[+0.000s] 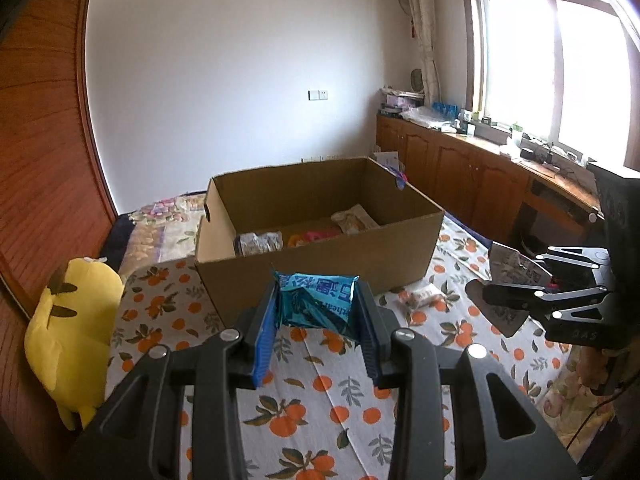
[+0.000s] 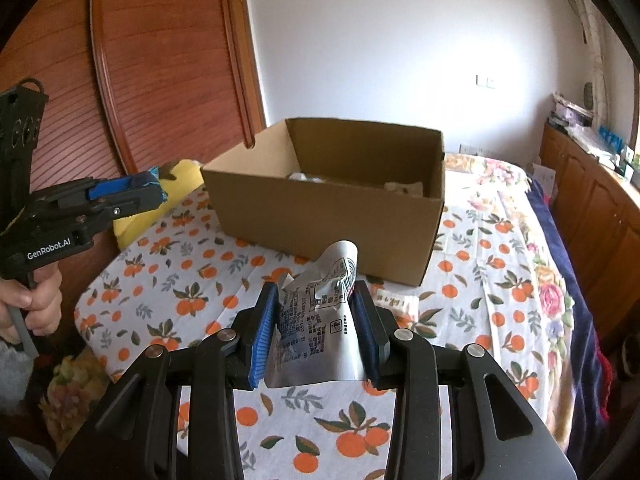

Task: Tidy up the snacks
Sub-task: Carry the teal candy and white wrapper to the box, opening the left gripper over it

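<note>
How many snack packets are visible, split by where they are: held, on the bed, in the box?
Held: 2, blue packet in left tool, silver packet in right tool
On the bed: 1, white packet
In the box: 3 visible, grey, pink, beige
Total: 6

Teal snack packet, silver snack pouch, brown cardboard box, orange-print sheet

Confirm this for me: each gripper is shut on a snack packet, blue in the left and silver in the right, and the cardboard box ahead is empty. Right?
Not quite. The cardboard box is not empty: the left wrist view shows several snack packets already on its floor. The rest holds: the left gripper is shut on the blue packet, and the right gripper on the silver packet.
</note>
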Action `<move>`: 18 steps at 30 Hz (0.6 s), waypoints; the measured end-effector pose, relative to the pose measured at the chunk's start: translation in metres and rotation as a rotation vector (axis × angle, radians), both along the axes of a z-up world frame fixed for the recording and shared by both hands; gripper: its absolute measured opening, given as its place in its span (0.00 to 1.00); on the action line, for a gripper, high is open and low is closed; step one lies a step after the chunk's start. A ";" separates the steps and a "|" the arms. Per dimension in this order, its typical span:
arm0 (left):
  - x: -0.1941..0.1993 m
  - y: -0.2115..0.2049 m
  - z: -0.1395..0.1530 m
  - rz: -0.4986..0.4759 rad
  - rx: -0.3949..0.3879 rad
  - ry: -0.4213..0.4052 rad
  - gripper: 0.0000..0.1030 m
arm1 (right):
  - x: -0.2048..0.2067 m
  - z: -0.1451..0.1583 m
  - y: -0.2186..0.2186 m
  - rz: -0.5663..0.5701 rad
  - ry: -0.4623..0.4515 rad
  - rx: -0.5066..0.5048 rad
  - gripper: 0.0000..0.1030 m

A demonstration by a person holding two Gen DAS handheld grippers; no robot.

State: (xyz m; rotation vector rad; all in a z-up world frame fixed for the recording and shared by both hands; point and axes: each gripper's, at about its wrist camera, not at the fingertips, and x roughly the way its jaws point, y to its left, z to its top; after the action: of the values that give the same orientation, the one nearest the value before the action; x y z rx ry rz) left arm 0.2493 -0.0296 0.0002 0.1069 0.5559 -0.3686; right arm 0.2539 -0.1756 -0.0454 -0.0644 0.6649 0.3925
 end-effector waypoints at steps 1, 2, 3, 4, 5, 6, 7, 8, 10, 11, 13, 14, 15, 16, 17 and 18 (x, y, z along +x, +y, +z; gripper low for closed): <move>0.002 0.000 0.001 0.002 0.000 -0.003 0.35 | 0.001 0.002 -0.001 0.000 -0.003 0.000 0.35; 0.006 0.000 0.003 0.004 0.001 -0.006 0.35 | 0.004 0.005 -0.001 -0.002 -0.009 0.000 0.35; 0.010 0.000 0.004 0.005 0.003 -0.008 0.35 | 0.006 0.008 -0.002 -0.001 -0.014 0.001 0.35; 0.014 0.000 0.005 0.006 0.005 -0.009 0.35 | 0.007 0.010 -0.001 0.000 -0.018 0.002 0.35; 0.019 0.000 0.006 0.008 0.005 -0.010 0.35 | 0.010 0.012 -0.001 0.001 -0.023 0.001 0.35; 0.024 0.000 0.007 0.009 0.005 -0.011 0.35 | 0.014 0.014 0.000 0.002 -0.028 -0.001 0.35; 0.029 0.000 0.007 0.010 0.004 -0.013 0.35 | 0.017 0.016 0.001 0.004 -0.032 -0.004 0.35; 0.035 0.000 0.008 0.013 0.001 -0.016 0.35 | 0.021 0.018 0.003 0.007 -0.036 -0.008 0.35; 0.045 -0.001 0.009 0.017 0.001 -0.019 0.35 | 0.028 0.021 0.005 0.012 -0.042 -0.016 0.36; 0.051 -0.001 0.009 0.019 0.003 -0.020 0.35 | 0.032 0.022 0.007 0.014 -0.046 -0.021 0.36; 0.062 -0.001 0.008 0.021 0.002 -0.018 0.35 | 0.043 0.024 0.010 0.017 -0.051 -0.028 0.35; 0.069 -0.001 0.007 0.020 0.000 -0.014 0.35 | 0.048 0.025 0.011 0.018 -0.052 -0.029 0.36; 0.075 -0.001 0.005 0.019 -0.002 -0.011 0.35 | 0.052 0.025 0.012 0.018 -0.052 -0.029 0.36; 0.080 -0.001 0.004 0.018 -0.002 -0.009 0.35 | 0.059 0.026 0.013 0.018 -0.053 -0.029 0.36; 0.086 -0.001 0.003 0.018 -0.002 -0.007 0.35 | 0.063 0.026 0.014 0.019 -0.053 -0.028 0.36; 0.092 -0.002 0.001 0.019 -0.002 -0.004 0.35 | 0.071 0.027 0.015 0.019 -0.054 -0.027 0.36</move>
State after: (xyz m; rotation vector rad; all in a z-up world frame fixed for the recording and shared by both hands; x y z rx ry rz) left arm 0.3417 -0.0312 0.0015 0.1009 0.5522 -0.3504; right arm 0.3245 -0.1609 -0.0185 -0.1068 0.6168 0.3988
